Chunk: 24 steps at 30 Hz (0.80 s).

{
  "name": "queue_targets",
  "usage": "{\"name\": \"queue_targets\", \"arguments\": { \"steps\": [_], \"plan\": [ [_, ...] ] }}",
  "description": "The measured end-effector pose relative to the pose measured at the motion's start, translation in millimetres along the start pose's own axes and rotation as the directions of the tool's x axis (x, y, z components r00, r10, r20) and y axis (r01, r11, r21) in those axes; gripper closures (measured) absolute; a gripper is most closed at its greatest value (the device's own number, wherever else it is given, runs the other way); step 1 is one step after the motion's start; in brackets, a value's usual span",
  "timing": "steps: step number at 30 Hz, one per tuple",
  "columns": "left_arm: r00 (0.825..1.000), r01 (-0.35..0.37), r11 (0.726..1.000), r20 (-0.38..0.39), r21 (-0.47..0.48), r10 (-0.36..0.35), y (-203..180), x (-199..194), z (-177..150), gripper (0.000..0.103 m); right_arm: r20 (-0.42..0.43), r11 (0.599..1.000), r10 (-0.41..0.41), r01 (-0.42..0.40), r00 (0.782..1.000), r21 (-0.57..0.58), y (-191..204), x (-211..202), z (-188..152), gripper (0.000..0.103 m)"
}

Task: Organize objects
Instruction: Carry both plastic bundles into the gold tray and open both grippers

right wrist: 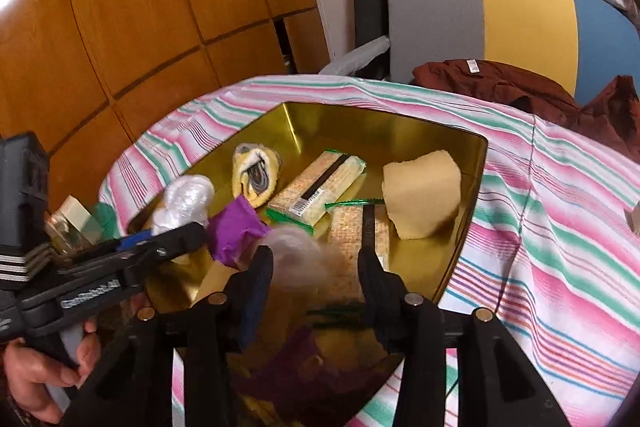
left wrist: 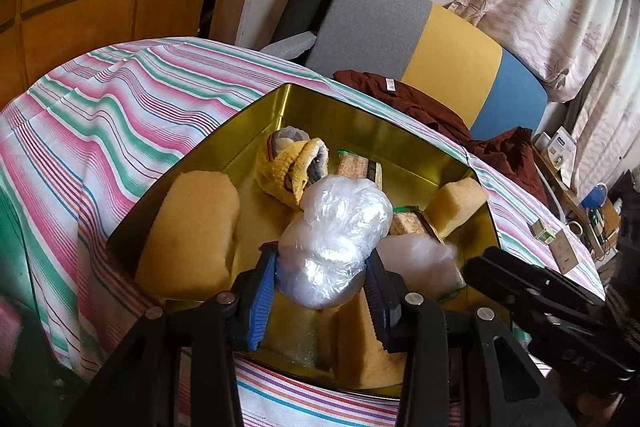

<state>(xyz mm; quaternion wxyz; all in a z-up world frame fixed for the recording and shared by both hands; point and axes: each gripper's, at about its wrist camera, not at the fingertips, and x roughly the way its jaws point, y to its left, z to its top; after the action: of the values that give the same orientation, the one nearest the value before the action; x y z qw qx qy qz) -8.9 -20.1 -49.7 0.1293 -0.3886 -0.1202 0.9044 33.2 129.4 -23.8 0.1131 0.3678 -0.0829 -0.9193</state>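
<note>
1. Gold tin point(left wrist: 304, 103): sitting open on the striped cloth point(left wrist: 120, 115) covering the bench; serving, by the look of it, as the collecting box for the loose items.
2. Left gripper point(left wrist: 322, 267): clamping a crumpled clear plastic bag point(left wrist: 336, 239) between its blue pads, over the near part of the tin; the bag is being held above the contents, likely for dropping in.
3. Right gripper point(right wrist: 314, 263): jaws standing apart over the tin's near edge; a blurred white wad point(right wrist: 296, 251) is lying between them, and no pad appears to be pressing on it, so it is probably being released here.
4. Contents already resting in the tin: 1 large yellow sponge point(left wrist: 192, 227) along the left wall; 1 smaller sponge block point(right wrist: 420, 199) leaning at the right corner; 1 rolled yellow sock point(left wrist: 292, 163) toward the back; 2 cracker packets point(right wrist: 320, 187) lying flat in the middle; 1 purple scrap point(right wrist: 234, 229) near the front.
5. Progress, as a judgement: most items are sitting inside already; the clear bag is waiting to go in.
6. Surroundings: a dark red garment point(left wrist: 440, 107) lying on the cloth behind the tin, well apart from it.
</note>
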Motion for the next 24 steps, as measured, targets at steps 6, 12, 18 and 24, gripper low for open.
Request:
{"name": "queue_targets", "arguments": {
  "steps": [6,12,18,24],
  "plan": [
    [1.0,-0.005,1.0,-0.022,0.008,0.006,-2.4,2.9,-1.9,0.061,0.04,0.997,-0.015,0.012,0.999,0.082,-16.1,-24.1,-6.0,0.057],
    [0.999,-0.01,1.0,0.032,-0.014,0.011,1.9,-9.4,6.8,0.061,0.054,0.991,-0.027,0.019,0.998,0.133,-25.4,-28.8,-9.0,0.057],
    [0.998,-0.047,0.999,0.053,0.018,0.046,2.7,-9.8,22.3,0.06,0.064,0.988,-0.019,0.009,0.998,0.155,-27.3,-31.2,-10.2,0.057],
    [0.997,-0.078,0.995,0.008,-0.055,0.079,15.4,9.6,42.1,0.06,0.064,0.989,-0.018,0.008,0.998,0.15,-25.5,-36.3,-11.2,0.057]
  ]
}}
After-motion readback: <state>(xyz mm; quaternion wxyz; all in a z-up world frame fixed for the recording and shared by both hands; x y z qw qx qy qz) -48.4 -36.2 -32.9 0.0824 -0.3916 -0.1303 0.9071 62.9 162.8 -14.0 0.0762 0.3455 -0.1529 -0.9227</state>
